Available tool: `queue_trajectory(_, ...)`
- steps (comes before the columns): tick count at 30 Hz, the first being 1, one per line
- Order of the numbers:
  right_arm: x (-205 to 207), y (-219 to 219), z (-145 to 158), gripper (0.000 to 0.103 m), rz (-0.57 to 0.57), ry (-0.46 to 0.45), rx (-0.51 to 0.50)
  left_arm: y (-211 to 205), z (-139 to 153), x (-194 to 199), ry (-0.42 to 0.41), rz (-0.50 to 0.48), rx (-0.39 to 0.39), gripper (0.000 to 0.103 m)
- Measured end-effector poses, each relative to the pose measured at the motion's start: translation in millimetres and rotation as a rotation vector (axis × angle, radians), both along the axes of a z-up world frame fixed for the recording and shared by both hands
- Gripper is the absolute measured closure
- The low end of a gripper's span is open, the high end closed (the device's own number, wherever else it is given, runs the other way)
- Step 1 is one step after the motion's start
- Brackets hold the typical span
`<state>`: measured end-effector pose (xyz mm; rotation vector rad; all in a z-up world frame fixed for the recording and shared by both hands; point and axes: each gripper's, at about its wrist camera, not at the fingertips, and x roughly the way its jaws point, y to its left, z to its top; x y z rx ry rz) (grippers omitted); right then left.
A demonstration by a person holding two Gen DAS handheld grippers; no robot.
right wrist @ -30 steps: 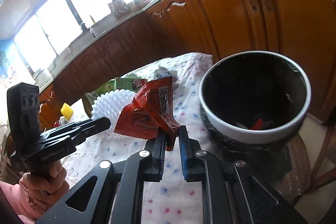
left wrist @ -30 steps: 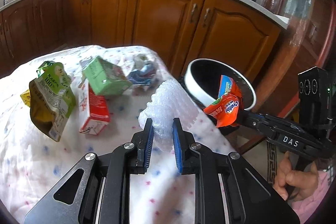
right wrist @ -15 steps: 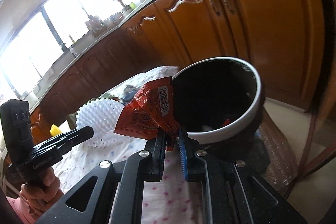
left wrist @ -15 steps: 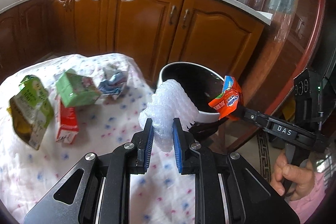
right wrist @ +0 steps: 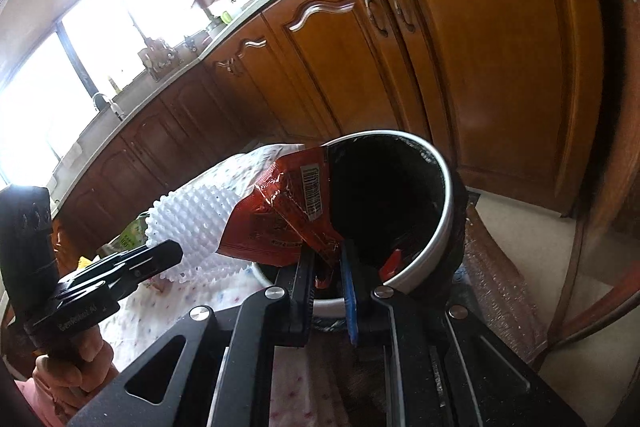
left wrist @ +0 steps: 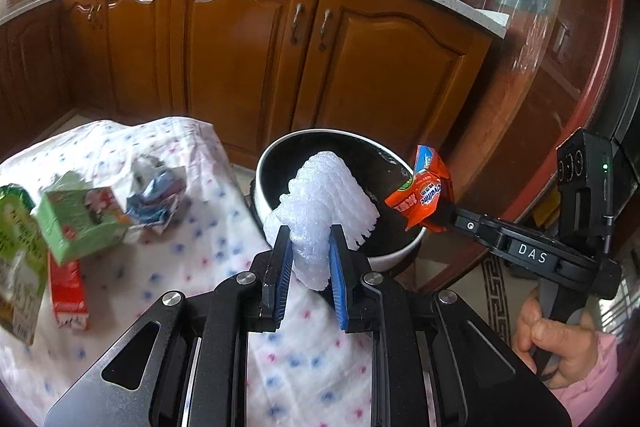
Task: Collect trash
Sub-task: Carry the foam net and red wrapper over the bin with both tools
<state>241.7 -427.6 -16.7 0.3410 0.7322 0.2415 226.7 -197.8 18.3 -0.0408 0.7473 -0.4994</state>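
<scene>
Halfway, roughly. Left gripper clamped on white foam netting, right gripper pinching orange snack wrapper, both over the rim of the bin beside the table's far corner. Still lying on the tablecloth: green carton, red carton, green pouch, crumpled wrapper.

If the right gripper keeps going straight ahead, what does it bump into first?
Probably the trash bin. The right gripper, shut on the orange wrapper, points at the bin's dark opening, so it likely crosses the white rim into it, though depth is unclear.
</scene>
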Motion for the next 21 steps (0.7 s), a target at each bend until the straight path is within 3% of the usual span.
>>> queue_trajectory(15,37,-10,-12,0.090,-0.015,0.093,-0.079,-39,-13,41,0.057,-0.031,0.052,0.086)
queue_trajectory(17,42,-10,-14,0.086,-0.017,0.107,-0.092,-44,-16,45,0.067,-0.031,0.058,0.085)
queue_trajectory(19,45,-10,-15,0.085,-0.016,0.120,-0.104,-46,-18,48,0.078,-0.027,0.066,0.076)
queue_trajectory(21,47,-11,-15,0.077,-0.022,0.126,-0.111,-46,-20,49,0.089,-0.019,0.073,0.065)
